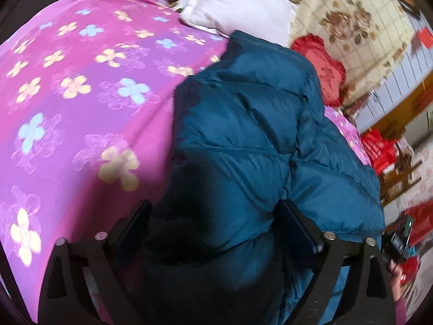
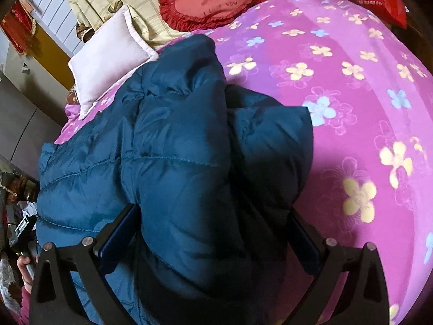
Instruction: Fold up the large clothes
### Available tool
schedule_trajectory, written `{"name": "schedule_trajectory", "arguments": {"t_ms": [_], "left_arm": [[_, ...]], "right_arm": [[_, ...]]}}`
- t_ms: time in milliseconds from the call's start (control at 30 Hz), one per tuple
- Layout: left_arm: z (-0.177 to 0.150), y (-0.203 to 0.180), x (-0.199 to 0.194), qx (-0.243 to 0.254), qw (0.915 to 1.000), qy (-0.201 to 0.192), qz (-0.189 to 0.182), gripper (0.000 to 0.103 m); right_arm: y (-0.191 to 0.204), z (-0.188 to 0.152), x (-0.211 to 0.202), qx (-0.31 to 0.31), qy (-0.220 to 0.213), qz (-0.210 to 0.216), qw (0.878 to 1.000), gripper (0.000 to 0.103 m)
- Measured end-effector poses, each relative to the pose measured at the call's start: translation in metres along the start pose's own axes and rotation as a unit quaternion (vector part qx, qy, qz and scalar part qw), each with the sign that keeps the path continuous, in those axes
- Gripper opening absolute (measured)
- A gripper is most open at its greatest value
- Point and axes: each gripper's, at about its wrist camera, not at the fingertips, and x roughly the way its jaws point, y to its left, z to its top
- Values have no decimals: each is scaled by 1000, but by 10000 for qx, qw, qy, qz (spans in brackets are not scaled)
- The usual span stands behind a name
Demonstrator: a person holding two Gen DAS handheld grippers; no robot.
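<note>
A puffy teal quilted jacket (image 1: 257, 113) lies bunched and partly folded on a pink flowered bedsheet (image 1: 81, 94). My left gripper (image 1: 215, 205) points down onto its near end, jaws spread wide, with a dark fold of the jacket filling the gap between the fingers. In the right wrist view the same jacket (image 2: 176, 140) has a thick fold running toward the camera. My right gripper (image 2: 213, 210) straddles that fold with its jaws wide apart. Whether its pads press the fabric is unclear.
A white pillow (image 2: 108, 59) and a red frilled cushion (image 2: 213, 0) sit at the head of the bed on a floral cover (image 1: 346, 16). Red bags (image 1: 379, 149) stand beside the bed. A hand with the other gripper shows at the frame edge (image 2: 24, 243).
</note>
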Motion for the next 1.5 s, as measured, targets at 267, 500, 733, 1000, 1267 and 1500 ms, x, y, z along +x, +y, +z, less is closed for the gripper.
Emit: {"name": "schedule_trajectory", "arguments": {"t_ms": [267,500,733,1000,1267,1500], "left_arm": [[-2,-7,0,-8,9991,125,-415,43],[-19,-32,-48,445,9989,-147,-38,7],[-54,-38,-116,521,9982,16,-288,5],[-114,-27,-149,554,9979,301,141,15],[-121,-19,-117,543,9940,60,951,51],[-135,-37,-176,864,9821,-832,1455,51]], "right_arm": [[24,-7,-1,-356,-127,97,9992,76],[55,-21,-38,-573,-461,-50,9973,32],[73,-52,-112,-715,-590,424,9948,30],[63,-137,-165,-593,-263,650,9958,37],[34,-163,-117,-40,-314,-520,9981,83],[60,-178,-168,-458,-891,-1254,9870,85]]}}
